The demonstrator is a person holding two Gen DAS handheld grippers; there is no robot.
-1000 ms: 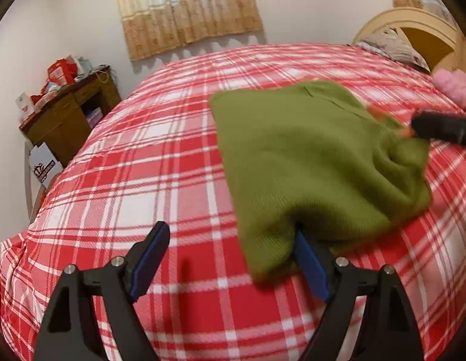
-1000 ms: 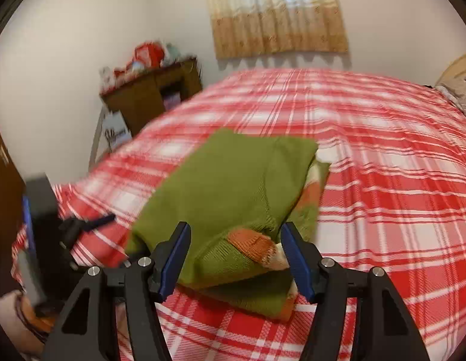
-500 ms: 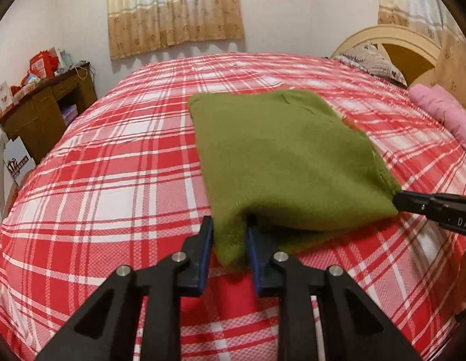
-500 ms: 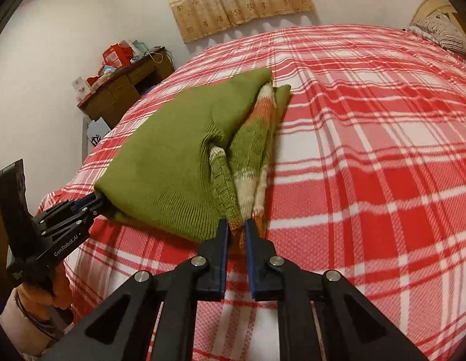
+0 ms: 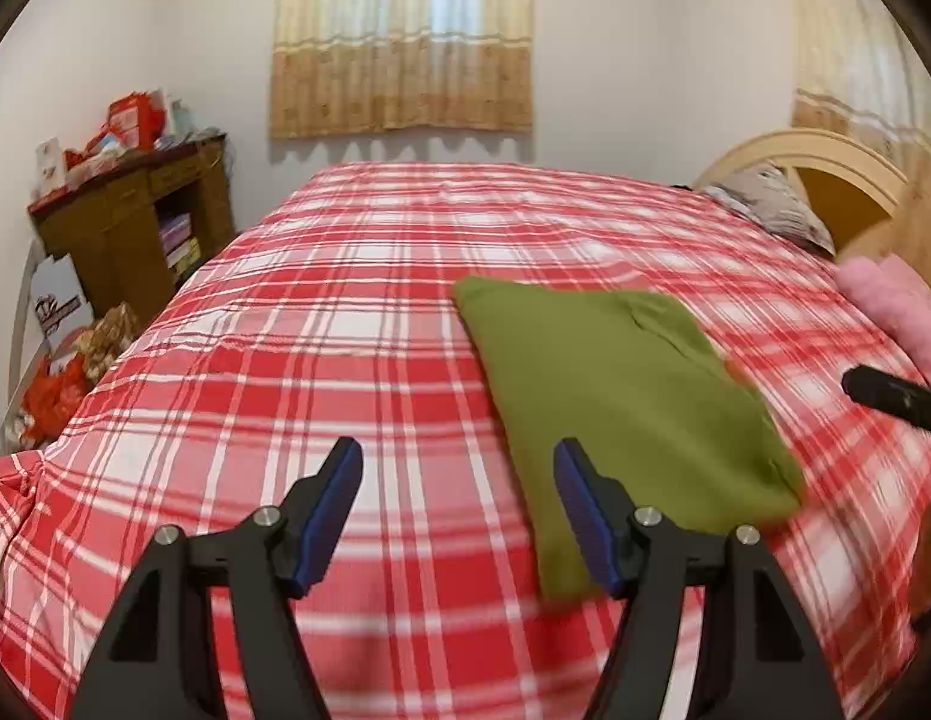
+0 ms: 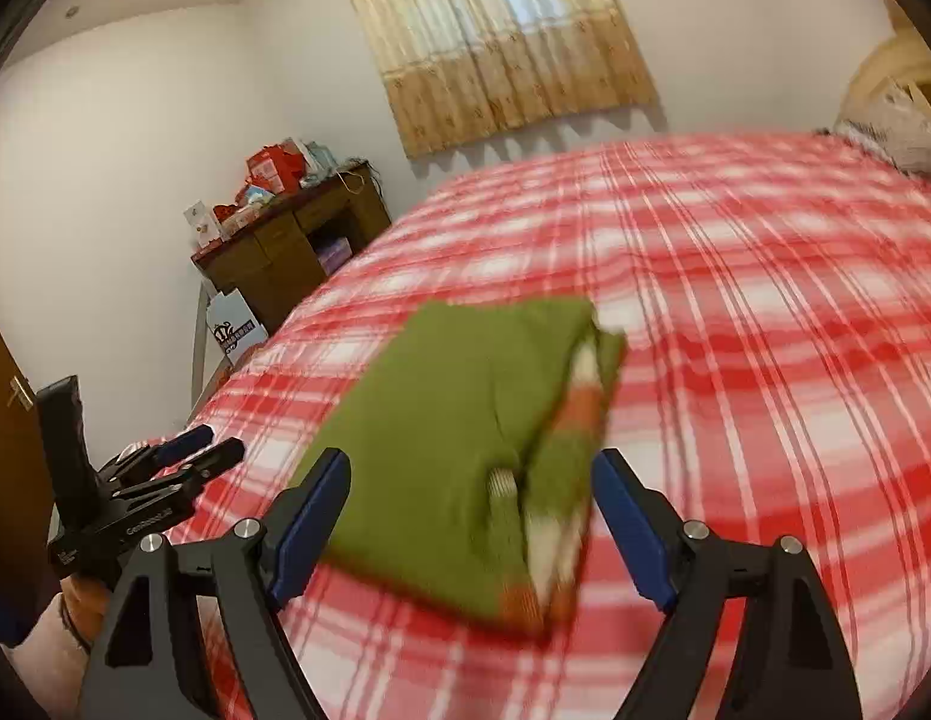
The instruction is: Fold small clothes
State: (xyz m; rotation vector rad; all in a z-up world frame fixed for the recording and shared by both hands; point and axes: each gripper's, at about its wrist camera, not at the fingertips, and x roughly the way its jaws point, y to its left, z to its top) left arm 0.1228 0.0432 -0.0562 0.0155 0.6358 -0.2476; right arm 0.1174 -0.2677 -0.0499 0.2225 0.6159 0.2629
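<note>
Folded green sweater [image 5: 621, 396] lies flat on the plaid bed [image 5: 321, 360] (striped sleeve edges show along one side). Left gripper [image 5: 458, 483] and right gripper [image 6: 472, 495] have just been opening; fingers spread, pinching nothing, sweater lying free.

Home bedroom; plaid bed [image 5: 345, 360]; curtains [image 5: 402, 36]

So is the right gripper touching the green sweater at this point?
Apart. In the right wrist view the right gripper, whose jaws have just been opening, stands wide; both blue pads clear the folded green sweater lying on the bedspread.
</note>
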